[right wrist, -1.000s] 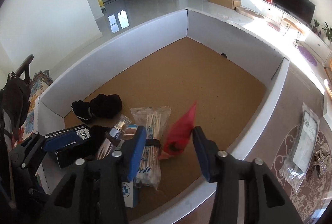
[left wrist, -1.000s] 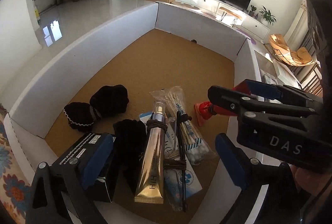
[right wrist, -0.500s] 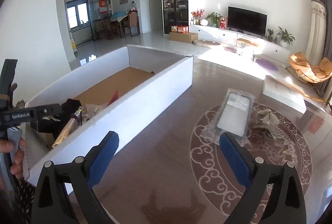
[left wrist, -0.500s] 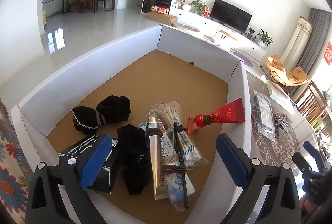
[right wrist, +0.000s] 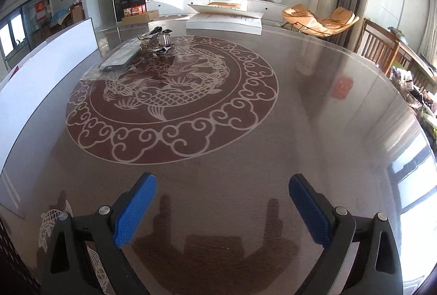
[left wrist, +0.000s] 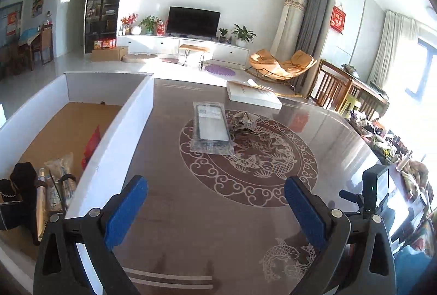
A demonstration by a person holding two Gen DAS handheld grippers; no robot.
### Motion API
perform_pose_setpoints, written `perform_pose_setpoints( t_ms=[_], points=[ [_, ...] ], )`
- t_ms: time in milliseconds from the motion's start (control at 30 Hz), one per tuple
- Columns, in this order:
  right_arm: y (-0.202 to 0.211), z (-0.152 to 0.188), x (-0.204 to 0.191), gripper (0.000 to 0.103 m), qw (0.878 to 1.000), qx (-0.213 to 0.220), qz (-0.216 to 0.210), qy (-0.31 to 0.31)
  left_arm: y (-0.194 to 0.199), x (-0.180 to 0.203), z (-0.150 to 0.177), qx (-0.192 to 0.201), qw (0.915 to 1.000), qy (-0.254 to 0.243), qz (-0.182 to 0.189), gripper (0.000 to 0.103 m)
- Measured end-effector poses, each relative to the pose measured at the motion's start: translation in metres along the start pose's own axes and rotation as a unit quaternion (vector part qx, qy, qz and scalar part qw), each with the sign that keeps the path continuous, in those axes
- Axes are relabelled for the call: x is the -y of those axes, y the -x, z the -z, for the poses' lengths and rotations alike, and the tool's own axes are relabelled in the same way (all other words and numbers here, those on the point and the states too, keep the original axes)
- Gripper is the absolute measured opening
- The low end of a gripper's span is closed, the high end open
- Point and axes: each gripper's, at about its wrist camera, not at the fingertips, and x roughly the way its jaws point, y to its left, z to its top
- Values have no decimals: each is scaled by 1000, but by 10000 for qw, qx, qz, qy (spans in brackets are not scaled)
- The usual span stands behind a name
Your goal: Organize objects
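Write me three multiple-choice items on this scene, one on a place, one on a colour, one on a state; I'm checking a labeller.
1. Where does the bagged phone case lie?
A. in the white box
B. on the table, outside the box
C. between the left gripper's pads

2. What colour are the pads of the right gripper?
A. blue
B. red
C. yellow

3. How does the left gripper stand?
A. shut on the red tube
B. shut and empty
C. open and empty

Key: B, the case rests on the table to the right of the box wall. A, both pads are blue. C, its pads stand wide apart with only bare table between them, and the red tube lies in the box.
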Motion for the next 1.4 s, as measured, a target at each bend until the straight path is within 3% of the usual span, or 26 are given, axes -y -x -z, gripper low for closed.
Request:
perform_pose_setpoints(
  t_ms=[167,367,933,1400],
  points=[
    [-6,-1,-12,99,9997,-148,-57,184,-58,22,17,-620,9977,-203,-179,102],
    [-9,1,-5,101,9996,-239,-176,-26,-91,22,31,-900,9945,-295,-447,102],
    [-9,2,-6,103,9997,-235,-119,-22,-124,6,56,-1607,9845,-187,-678,102],
    [-9,2,-7,103,9996,-235,-123,-27,-125,11,61,-1552,9834,-405,-844,103]
  ],
)
